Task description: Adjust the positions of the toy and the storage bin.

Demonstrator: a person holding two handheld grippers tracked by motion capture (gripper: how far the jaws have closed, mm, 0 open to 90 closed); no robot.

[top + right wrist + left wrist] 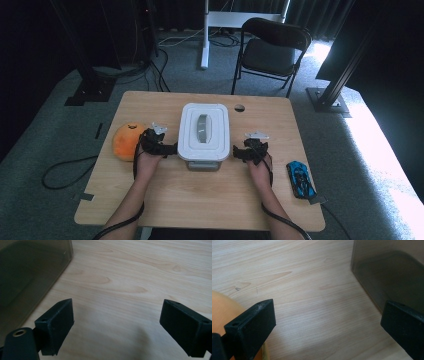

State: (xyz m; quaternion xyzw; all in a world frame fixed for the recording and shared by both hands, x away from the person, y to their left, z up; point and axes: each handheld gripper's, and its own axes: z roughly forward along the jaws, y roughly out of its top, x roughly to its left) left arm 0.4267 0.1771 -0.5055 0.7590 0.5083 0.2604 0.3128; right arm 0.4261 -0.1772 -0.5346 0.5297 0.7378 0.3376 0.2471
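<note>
Two hand-held grippers flank the lidded box (204, 136), one per side, neither touching it as far as the high view shows. Left to right: orange plush toy (127, 141) at 9 o'clock of the box, near the tabletop (200, 200) edge; left hand-held gripper (170, 149) sits between toy and box, jaws spread wide with nothing between them. In the left gripper view the left hand-held gripper (328, 326) has the toy (222, 310) just behind one jaw and the smoky box wall (387, 272) beside the other. Box stands centre of the tabletop, white lid (204, 129) on, grey handle (202, 127) set in the top. Right hand-held gripper (236, 151) at 3 o'clock of the box, jaws also wide apart and empty; right gripper view shows the right hand-held gripper (117, 326) over bare wood with the box wall (30, 275) next to one jaw. Blue toy car (301, 179) at roughly 4 o'clock, well apart from the box. Likely step: get at the side latches or lift the box. To do it well: bring both in level and symmetric, seat the jaws squarely on the lid edge, close both at the same time so the box doesn't skid or yaw. Watch the left jaw doesn't snag the plush.
</note>
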